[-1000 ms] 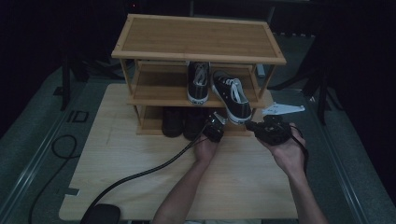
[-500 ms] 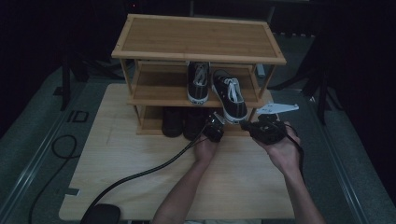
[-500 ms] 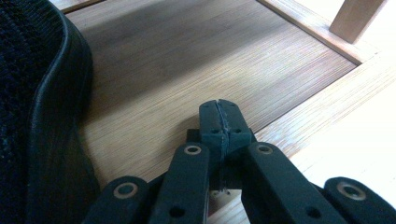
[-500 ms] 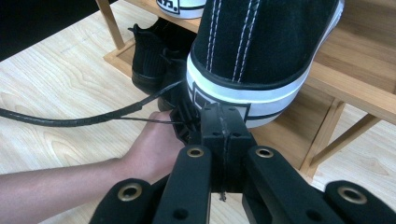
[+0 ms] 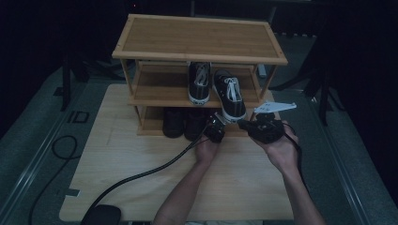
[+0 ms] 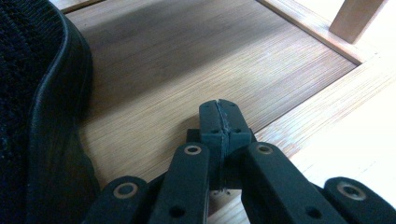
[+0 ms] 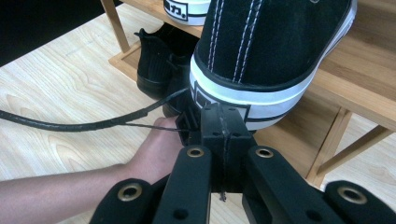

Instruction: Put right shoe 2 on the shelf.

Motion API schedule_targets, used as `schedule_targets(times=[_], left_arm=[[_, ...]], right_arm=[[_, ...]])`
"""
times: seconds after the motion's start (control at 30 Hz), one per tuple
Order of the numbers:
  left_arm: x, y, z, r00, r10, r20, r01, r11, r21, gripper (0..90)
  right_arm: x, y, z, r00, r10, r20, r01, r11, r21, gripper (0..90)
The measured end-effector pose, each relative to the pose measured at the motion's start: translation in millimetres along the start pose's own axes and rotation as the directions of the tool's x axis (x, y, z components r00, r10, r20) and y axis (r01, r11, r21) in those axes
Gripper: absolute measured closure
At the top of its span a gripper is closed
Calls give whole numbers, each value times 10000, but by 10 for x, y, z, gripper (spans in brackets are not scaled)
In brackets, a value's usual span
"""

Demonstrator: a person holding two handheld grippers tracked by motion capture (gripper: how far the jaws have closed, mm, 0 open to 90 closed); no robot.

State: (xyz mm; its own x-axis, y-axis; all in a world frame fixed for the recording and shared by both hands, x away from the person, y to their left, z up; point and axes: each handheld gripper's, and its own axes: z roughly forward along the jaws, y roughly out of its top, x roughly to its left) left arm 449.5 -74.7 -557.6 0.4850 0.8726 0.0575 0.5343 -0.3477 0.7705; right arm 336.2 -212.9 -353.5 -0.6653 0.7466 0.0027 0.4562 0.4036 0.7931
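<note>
A wooden three-level shoe rack (image 5: 197, 35) stands at the far side of the table. Two black sneakers with white soles sit on its middle shelf: one straight (image 5: 199, 82), the other (image 5: 229, 96) angled, its heel (image 7: 271, 51) sticking out over the shelf edge. Black shoes (image 5: 173, 123) stand on the bottom shelf. My left gripper (image 5: 218, 119) is shut and empty, its tips (image 6: 219, 109) just over the bottom shelf (image 6: 187, 60), to the right of a black shoe (image 6: 32, 116). My right gripper (image 5: 243, 124) is shut and empty, its tips (image 7: 223, 116) just below the overhanging sneaker heel.
The rack's right legs (image 7: 334, 140) stand beside my right gripper. The left gripper's black cable (image 5: 141, 176) trails across the light wooden table (image 5: 117, 154) to the front left. Dark floor and stands surround the table.
My right gripper has edged left and forward toward the sneaker heel. The left gripper has hardly moved at the bottom shelf.
</note>
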Motion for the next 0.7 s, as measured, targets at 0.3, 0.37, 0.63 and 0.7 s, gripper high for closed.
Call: schedule_targets(times=[0.3,0.37,0.63,0.7], left_arm=[[0,0,0,10000,-1,3,1,10000,-2,900],[0,0,0,10000,0,2,0,10000,1,900],[-1,0,1,10000,7,-11,-7,10000,1,899],[-1,0,1,10000,6,-10,-6,10000,-1,899]], right_arm=[[12,31,45,9999,-8,-109,7,10000,-51,900],[16,43,56,9999,-19,-116,19,10000,-55,900],[35,85,111,9999,-52,-160,51,10000,-79,900],[33,93,126,9999,-90,-126,89,9999,-92,900]])
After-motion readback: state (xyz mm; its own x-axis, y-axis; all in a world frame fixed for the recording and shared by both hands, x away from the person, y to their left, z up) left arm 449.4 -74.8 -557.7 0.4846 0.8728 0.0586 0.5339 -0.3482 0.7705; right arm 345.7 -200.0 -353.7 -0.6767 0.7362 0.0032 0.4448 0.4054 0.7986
